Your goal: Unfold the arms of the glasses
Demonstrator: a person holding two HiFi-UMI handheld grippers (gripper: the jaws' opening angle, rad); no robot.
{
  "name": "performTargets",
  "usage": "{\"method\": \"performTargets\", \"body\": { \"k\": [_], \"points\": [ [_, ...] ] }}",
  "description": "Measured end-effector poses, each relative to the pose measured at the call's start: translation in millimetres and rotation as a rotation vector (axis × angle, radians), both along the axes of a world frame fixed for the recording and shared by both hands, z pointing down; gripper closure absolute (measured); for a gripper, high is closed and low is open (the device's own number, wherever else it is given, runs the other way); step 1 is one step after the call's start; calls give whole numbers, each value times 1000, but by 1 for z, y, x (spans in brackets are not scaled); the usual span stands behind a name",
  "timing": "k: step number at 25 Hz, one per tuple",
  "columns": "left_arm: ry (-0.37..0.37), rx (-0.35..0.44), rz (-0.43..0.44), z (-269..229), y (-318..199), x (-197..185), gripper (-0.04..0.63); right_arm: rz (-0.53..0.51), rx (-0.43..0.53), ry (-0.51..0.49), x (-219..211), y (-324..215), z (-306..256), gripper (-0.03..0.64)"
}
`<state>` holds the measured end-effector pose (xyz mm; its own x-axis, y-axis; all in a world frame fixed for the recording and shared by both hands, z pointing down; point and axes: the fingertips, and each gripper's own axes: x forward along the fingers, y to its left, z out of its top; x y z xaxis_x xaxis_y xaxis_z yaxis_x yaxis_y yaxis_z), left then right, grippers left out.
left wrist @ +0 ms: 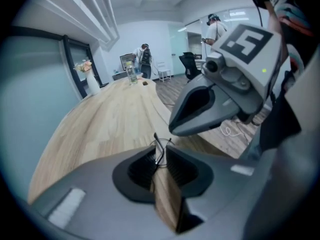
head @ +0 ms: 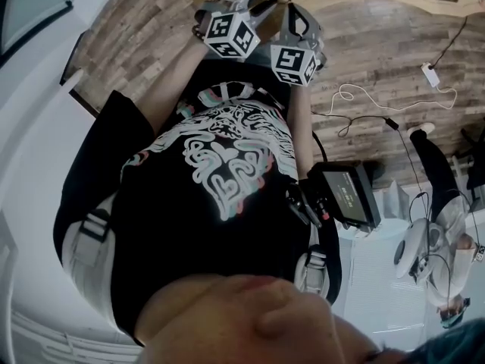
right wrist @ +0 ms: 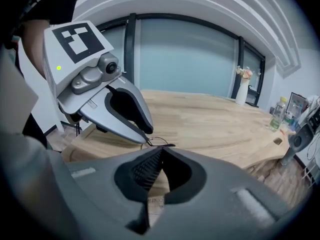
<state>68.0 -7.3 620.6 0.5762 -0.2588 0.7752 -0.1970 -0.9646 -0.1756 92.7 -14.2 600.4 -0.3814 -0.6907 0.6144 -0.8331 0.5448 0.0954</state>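
Thin black wire glasses (left wrist: 159, 150) hang in the air above a long wooden table (left wrist: 110, 119). My left gripper (left wrist: 160, 153) is shut on their frame, the wire pinched between its pads. My right gripper (right wrist: 161, 151) is also shut, its tips meeting at the glasses (right wrist: 159, 143) where a dark arm end sticks out to the right. The two grippers sit tip to tip: the right gripper (left wrist: 173, 128) shows just above the glasses in the left gripper view, and the left gripper (right wrist: 145, 137) shows at their left in the right gripper view. The head view shows both marker cubes (head: 231, 35) close together by the table edge.
A vase of flowers (right wrist: 244, 86) and bottles (right wrist: 278, 113) stand at the table's far end. People and office chairs (left wrist: 189, 64) are in the back of the room. A white cable (head: 379, 97) lies on the plank floor. A small screen (head: 350, 193) hangs at the person's waist.
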Motion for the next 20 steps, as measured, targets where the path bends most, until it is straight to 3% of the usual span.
{"method": "performTargets", "body": {
  "k": [20],
  "points": [
    [-118, 36, 80, 7, 2, 0, 560, -94, -26, 73, -18, 2, 13, 617]
  ]
}}
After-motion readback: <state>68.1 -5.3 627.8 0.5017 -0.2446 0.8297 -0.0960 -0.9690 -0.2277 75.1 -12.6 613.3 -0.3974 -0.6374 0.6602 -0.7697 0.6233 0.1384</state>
